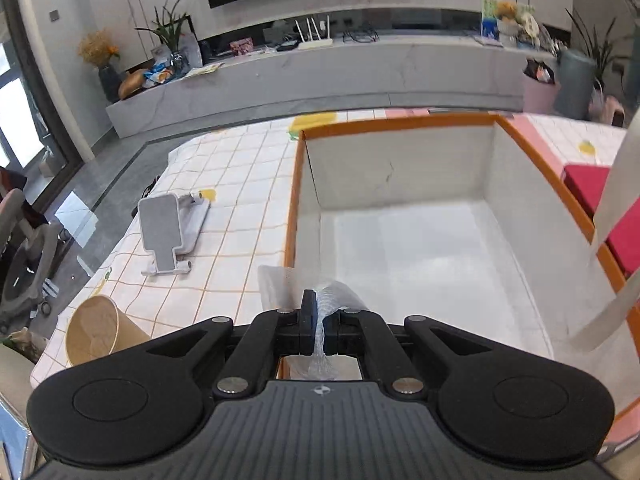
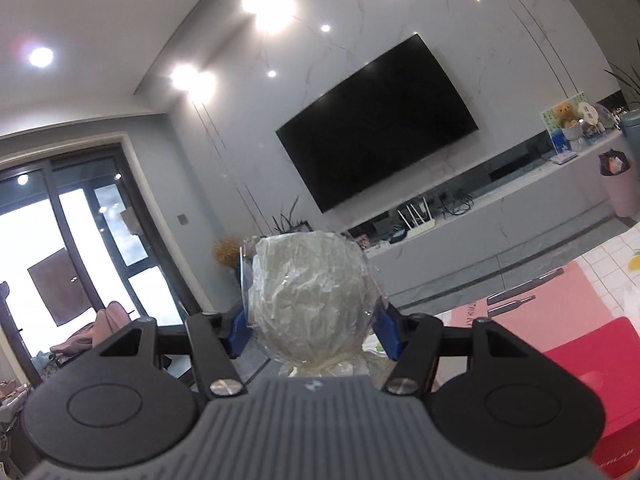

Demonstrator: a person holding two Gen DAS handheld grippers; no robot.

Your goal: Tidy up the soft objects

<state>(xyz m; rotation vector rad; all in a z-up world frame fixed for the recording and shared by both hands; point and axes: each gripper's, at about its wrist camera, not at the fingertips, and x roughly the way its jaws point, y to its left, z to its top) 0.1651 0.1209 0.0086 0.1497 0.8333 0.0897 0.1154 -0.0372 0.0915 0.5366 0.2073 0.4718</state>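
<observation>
My left gripper is shut on a thin, clear crinkled plastic bag, pinched between its black fingers. It hangs over the near left corner of an open box with white inner walls and an orange rim; the inside that shows is bare. My right gripper points level at the room and is shut on a rounded bundle of crumpled pale paper wrapped in clear film, tied at its near end. The blue pads press on both of its sides.
The box stands on a white checked tablecloth. To its left lie a grey phone stand and a tan paper cup on its side. A red box sits right of the orange rim. A white strip hangs at the right edge.
</observation>
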